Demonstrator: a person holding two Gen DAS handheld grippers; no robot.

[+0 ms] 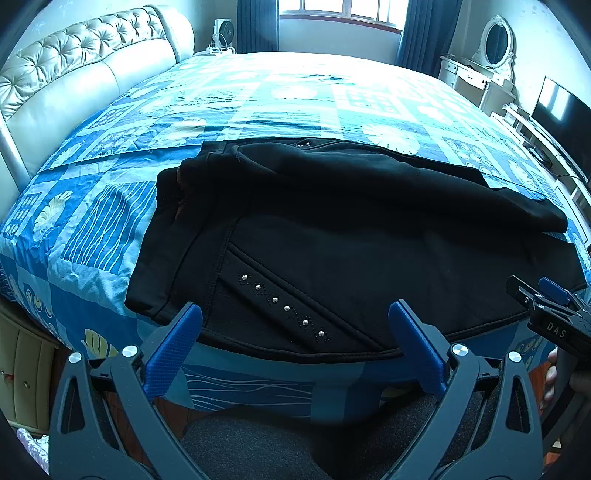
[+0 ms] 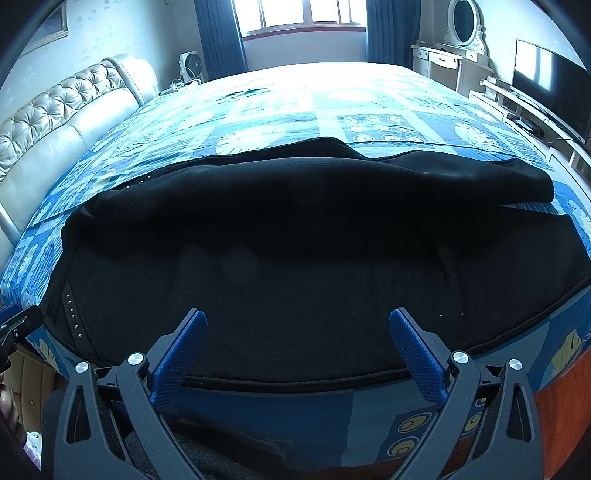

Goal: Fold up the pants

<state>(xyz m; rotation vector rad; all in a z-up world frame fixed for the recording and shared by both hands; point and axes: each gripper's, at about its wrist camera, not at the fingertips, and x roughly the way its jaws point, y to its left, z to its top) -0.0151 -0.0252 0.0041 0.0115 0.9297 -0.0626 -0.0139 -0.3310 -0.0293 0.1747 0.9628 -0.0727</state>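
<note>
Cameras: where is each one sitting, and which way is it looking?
Left wrist: sits on the left gripper at the bed's near edge, facing across the black pants toward the window; its own open blue fingers show, and the right gripper's tip at the right.
Right wrist: sits on the right gripper, facing the same way over the pants' plainer part; open blue fingers show, and the left gripper's tip at the left.
Shared: pants, blue bedspread, headboard, window.

Black pants (image 1: 332,236) with studded pocket trim, folded lengthwise, lying flat near the bed's front edge
</note>
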